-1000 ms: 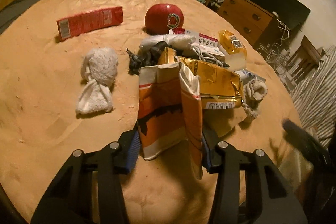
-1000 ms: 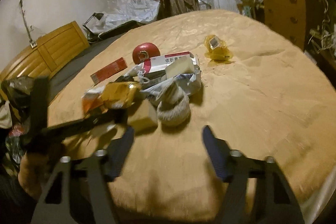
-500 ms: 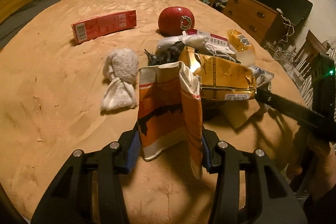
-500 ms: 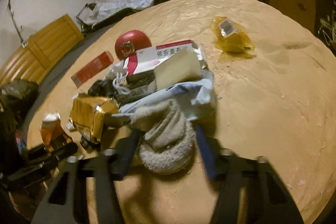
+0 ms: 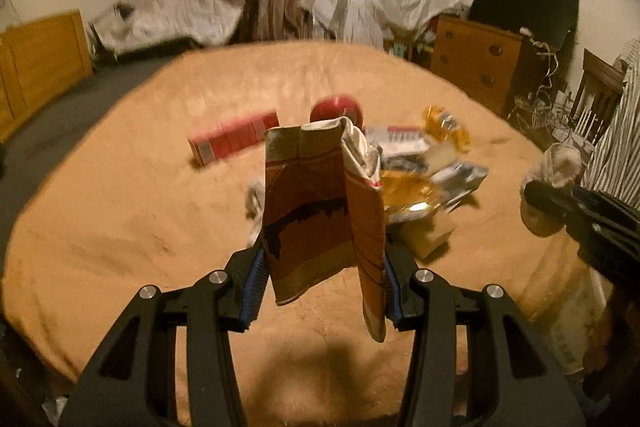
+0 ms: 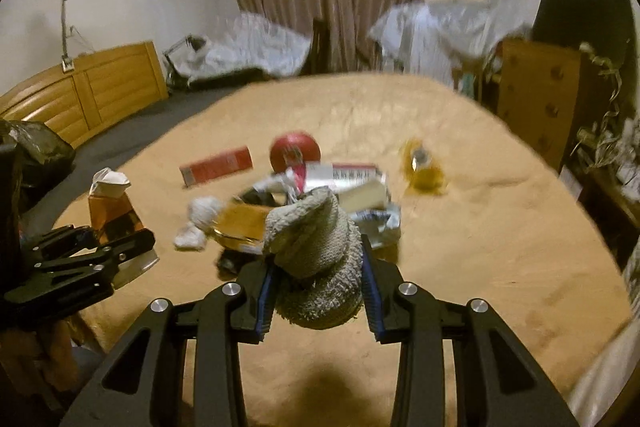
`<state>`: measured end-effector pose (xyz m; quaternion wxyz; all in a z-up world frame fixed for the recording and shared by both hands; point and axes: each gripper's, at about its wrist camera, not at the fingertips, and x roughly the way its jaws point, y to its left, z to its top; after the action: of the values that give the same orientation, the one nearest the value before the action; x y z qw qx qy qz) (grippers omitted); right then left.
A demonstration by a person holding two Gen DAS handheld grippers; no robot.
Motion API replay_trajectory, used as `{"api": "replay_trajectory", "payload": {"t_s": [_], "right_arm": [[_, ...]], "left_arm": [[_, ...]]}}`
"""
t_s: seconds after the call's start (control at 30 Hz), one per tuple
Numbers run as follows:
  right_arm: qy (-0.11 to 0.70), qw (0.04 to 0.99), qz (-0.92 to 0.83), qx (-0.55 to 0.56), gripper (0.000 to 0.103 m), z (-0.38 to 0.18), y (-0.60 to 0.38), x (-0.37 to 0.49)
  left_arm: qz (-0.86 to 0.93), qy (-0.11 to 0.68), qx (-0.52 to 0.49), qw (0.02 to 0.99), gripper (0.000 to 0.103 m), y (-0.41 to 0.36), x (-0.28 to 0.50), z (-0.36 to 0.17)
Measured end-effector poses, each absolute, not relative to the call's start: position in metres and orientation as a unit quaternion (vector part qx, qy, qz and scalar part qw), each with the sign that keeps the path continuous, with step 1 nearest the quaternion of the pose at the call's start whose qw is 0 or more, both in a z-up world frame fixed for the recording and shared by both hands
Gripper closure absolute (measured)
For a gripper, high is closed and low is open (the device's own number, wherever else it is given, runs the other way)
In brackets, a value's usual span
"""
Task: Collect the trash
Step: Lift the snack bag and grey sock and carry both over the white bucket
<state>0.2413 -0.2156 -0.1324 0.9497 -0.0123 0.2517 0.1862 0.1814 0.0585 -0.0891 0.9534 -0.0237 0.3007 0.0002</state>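
Observation:
My left gripper (image 5: 322, 287) is shut on an orange snack bag (image 5: 320, 207) and holds it upright above the tan bed; it also shows in the right wrist view (image 6: 110, 211). My right gripper (image 6: 318, 291) is shut on a rolled grey sock (image 6: 316, 263), lifted off the bed; the sock also shows at the right in the left wrist view (image 5: 554, 167). A pile of trash lies mid-bed: a gold foil wrapper (image 5: 408, 191), a white-and-red packet (image 6: 340, 175), a yellow wrapper (image 6: 424, 167), a red box (image 6: 218, 165) and a white sock (image 6: 198, 221).
A red round tin (image 6: 296, 151) sits behind the pile. A wooden dresser (image 5: 476, 59) stands at the right, a wooden headboard (image 6: 84, 99) at the left. Curtains and plastic-covered items line the back. A black bag (image 6: 36, 147) is at far left.
Both grippers have risen and pulled back from the pile. The right gripper closed on the grey sock and lifted it. The left still holds the orange bag.

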Motion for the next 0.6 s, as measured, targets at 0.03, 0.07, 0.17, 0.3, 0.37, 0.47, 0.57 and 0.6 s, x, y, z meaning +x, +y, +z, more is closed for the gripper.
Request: {"api": "replay_trajectory", "payload": {"t_s": [0.03, 0.07, 0.17, 0.3, 0.37, 0.47, 0.57, 0.6], "right_arm": [[0.237, 0.954, 0.182, -0.013, 0.065, -0.125, -0.215, 0.228], [0.226, 0.957, 0.179, -0.014, 0.065, -0.119, -0.216, 0.218], [0.188, 0.967, 0.169, -0.016, 0.065, -0.100, -0.220, 0.186], [0.135, 0.979, 0.150, -0.017, 0.064, -0.081, -0.225, 0.145], [0.122, 0.982, 0.145, -0.014, 0.064, -0.077, -0.229, 0.128], [0.112, 0.984, 0.139, -0.014, 0.064, -0.073, -0.235, 0.107], [0.106, 0.985, 0.136, -0.010, 0.064, -0.070, -0.242, 0.093], [0.105, 0.985, 0.136, -0.010, 0.063, -0.069, -0.243, 0.088]], "left_arm": [[0.001, 0.285, -0.020, 0.958, 0.057, 0.054, 0.172, -0.080], [0.005, 0.267, -0.013, 0.963, 0.057, 0.050, 0.161, -0.071], [0.014, 0.219, 0.002, 0.976, 0.057, 0.040, 0.138, -0.051], [0.021, 0.155, 0.016, 0.988, 0.057, 0.026, 0.105, -0.029], [0.022, 0.140, 0.014, 0.990, 0.057, 0.022, 0.096, -0.024], [0.023, 0.123, 0.016, 0.992, 0.057, 0.016, 0.086, -0.020], [0.024, 0.114, 0.019, 0.993, 0.057, 0.011, 0.078, -0.019], [0.024, 0.114, 0.016, 0.993, 0.057, 0.010, 0.077, -0.019]]}}
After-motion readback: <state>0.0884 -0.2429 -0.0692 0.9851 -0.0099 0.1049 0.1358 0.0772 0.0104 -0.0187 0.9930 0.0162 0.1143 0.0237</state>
